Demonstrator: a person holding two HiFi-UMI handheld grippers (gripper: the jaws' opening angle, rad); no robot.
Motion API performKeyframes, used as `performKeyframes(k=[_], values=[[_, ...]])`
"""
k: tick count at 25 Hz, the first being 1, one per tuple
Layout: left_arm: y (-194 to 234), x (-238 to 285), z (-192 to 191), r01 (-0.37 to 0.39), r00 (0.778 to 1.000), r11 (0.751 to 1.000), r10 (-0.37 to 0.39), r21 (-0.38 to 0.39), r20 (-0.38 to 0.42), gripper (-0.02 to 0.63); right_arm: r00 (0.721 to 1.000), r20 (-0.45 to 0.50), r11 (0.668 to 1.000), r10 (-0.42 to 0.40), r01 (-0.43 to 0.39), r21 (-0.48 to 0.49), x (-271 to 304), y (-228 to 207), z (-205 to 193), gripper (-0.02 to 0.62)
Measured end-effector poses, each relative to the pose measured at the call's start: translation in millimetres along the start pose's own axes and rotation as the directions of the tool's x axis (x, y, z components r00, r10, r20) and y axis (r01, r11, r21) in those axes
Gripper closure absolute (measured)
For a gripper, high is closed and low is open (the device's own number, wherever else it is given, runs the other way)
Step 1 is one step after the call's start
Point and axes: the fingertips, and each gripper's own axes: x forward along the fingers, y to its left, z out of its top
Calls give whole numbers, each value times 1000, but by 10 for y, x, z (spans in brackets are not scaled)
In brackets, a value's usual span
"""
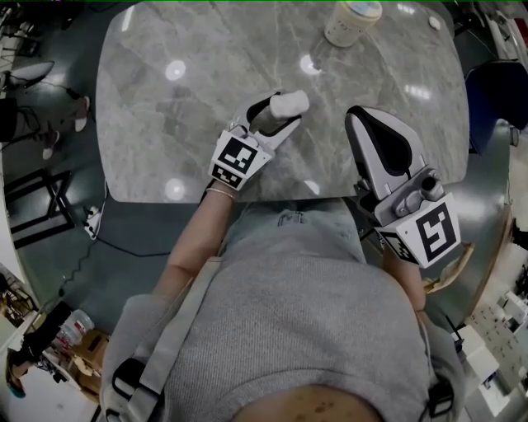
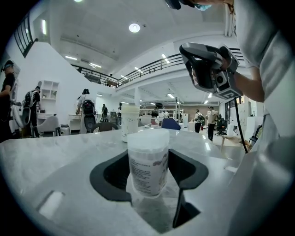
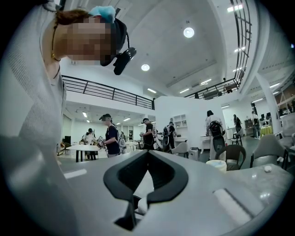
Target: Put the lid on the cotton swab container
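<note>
Container held upright in left hand-held gripper, contents unclear.

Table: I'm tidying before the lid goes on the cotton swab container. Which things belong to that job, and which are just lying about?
Job: labelled tub in the left gripper's jaws; pale jar at the far edge, probably its other half.
Lying about: small white disc near the far corner.

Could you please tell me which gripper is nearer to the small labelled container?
Left. The left gripper is shut on the small labelled container, between its jaws; the right gripper, shut, hangs apart, to its right in the head view.
</note>
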Motion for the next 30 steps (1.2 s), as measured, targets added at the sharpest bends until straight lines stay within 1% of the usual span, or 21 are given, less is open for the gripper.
performKeyframes(k=[5, 10, 17, 20, 25, 28, 30], values=[[-13, 33, -133, 10, 999, 1000, -9, 16, -41, 350, 1000, -3, 1000, -1, 1, 1, 9, 16, -1, 592], [-32, 52, -194, 15, 998, 1000, -13, 25, -65, 350, 1000, -1, 1000, 6, -6, 0, 18, 26, 19, 592], [1, 44, -295, 4, 993, 1000, -4, -4, -117, 351, 1000, 3, 1000, 17, -17, 13, 26, 61, -6, 592], [-2, 32, -311, 4, 992, 1000, -4, -4, -129, 351, 1000, 9, 999, 25, -26, 21, 18, 78, -14, 592], [-47, 74, -380, 28, 981, 999, -21, 33, -191, 354, 999, 26, 999, 37, -38, 28, 43, 69, 2, 592], [-45, 68, -428, 41, 974, 999, -35, 26, -222, 353, 998, 40, 999, 43, -44, 31, 56, 99, 4, 594], [-23, 50, -478, 36, 966, 999, -29, 22, -256, 350, 998, 48, 999, 40, -41, 30, 49, 107, -5, 592]])
